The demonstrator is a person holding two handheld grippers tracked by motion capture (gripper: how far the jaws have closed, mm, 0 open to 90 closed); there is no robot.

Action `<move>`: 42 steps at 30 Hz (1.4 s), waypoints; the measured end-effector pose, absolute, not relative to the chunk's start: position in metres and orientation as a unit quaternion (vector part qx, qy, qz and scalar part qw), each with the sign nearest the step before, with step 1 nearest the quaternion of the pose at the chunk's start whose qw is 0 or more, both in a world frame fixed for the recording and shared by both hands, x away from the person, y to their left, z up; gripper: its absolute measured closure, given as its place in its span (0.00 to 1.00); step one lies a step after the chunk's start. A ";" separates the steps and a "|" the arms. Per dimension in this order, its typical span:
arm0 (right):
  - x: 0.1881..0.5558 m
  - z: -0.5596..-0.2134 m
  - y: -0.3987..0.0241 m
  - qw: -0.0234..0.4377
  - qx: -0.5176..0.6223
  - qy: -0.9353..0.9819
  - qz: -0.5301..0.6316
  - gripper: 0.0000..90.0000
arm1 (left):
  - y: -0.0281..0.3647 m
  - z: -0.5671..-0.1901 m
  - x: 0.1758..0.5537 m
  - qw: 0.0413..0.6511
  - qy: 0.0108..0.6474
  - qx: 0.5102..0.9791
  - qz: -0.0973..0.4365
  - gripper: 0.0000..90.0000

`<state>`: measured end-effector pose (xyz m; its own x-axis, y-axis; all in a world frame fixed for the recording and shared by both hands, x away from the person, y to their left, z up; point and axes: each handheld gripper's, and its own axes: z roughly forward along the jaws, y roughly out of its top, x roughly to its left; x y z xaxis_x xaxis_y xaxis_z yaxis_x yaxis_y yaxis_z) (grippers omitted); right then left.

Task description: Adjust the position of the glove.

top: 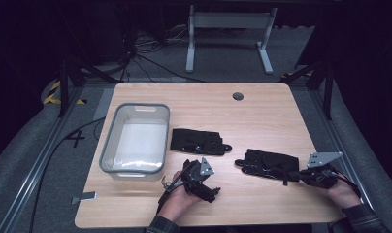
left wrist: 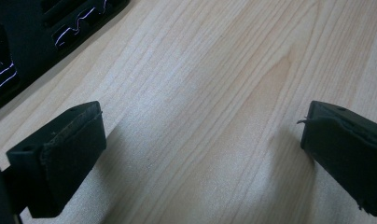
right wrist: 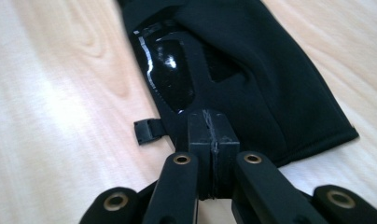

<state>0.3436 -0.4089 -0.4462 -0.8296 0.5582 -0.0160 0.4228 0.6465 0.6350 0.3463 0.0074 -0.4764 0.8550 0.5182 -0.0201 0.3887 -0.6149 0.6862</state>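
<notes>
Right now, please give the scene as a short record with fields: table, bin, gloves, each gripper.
table: wooden table
bin: grey bin, left side, looks empty
left glove: black glove, flat beside the bin
right glove: second glove, flat
left gripper: open over bare wood, holds nothing
right gripper: fingers shut at the second glove's cuff

The setting is a lab or test bay for recording. A light wooden table (top: 262,111) stands on grey carpet inside a frame of metal rails (top: 36,162). Black cables (top: 136,53) run across the floor. Yellow-black hazard tape (top: 52,92) marks one corner. The surroundings are dark.
</notes>
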 end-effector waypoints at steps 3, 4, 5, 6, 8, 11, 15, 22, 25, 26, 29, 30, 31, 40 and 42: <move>0.338 -0.447 -0.405 0.098 0.258 0.905 0.323 1.00 | 0.007 -0.476 0.346 0.358 0.253 0.894 0.090 0.00; 0.336 -0.447 -0.403 0.094 0.255 0.906 0.324 1.00 | 0.007 -0.476 0.346 0.358 0.254 0.894 0.090 0.00; 0.334 -0.447 -0.402 0.089 0.248 0.908 0.326 1.00 | 0.007 -0.476 0.346 0.358 0.253 0.894 0.090 0.00; 0.334 -0.447 -0.402 0.089 0.248 0.908 0.326 1.00 | 0.007 -0.476 0.346 0.358 0.253 0.894 0.090 0.00; 0.331 -0.447 -0.399 0.087 0.244 0.909 0.326 1.00 | 0.007 -0.476 0.346 0.358 0.253 0.894 0.091 0.00; 0.332 -0.441 -0.399 0.097 0.241 0.903 0.341 1.00 | 0.007 -0.476 0.346 0.358 0.253 0.894 0.091 0.00; 0.342 -0.433 -0.392 0.106 0.239 0.898 0.355 1.00 | 0.007 -0.477 0.347 0.360 0.252 0.894 0.091 0.00; 0.372 -0.429 -0.368 0.113 0.222 0.899 0.359 1.00 | 0.007 -0.477 0.347 0.360 0.252 0.894 0.091 0.00; 0.389 -0.426 -0.358 0.113 0.223 0.894 0.371 1.00 | 0.007 -0.477 0.347 0.359 0.252 0.894 0.091 0.00; 0.389 -0.426 -0.358 0.113 0.223 0.894 0.371 1.00 | 0.007 -0.477 0.347 0.359 0.252 0.894 0.091 0.00; 0.404 -0.425 -0.350 0.116 0.224 0.893 0.373 1.00 | 0.007 -0.476 0.346 0.359 0.253 0.894 0.090 0.00; 0.412 -0.426 -0.346 0.115 0.225 0.893 0.374 1.00 | 0.007 -0.476 0.346 0.359 0.253 0.894 0.090 0.00; 0.416 -0.427 -0.343 0.113 0.226 0.891 0.377 1.00 | 0.007 -0.477 0.347 0.360 0.251 0.894 0.091 0.00; 0.440 -0.446 -0.330 0.107 0.231 0.908 0.333 1.00 | 0.007 -0.477 0.347 0.360 0.252 0.894 0.091 0.00; 0.441 -0.448 -0.331 0.104 0.235 0.908 0.332 1.00 | 0.007 -0.477 0.347 0.359 0.252 0.894 0.091 0.00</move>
<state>0.4405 -0.3308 -0.4477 -0.8682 0.4951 -0.0326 0.3569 0.6688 0.6522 0.3467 0.0074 -0.4765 0.8567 0.5155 -0.0183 0.3848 -0.6150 0.6883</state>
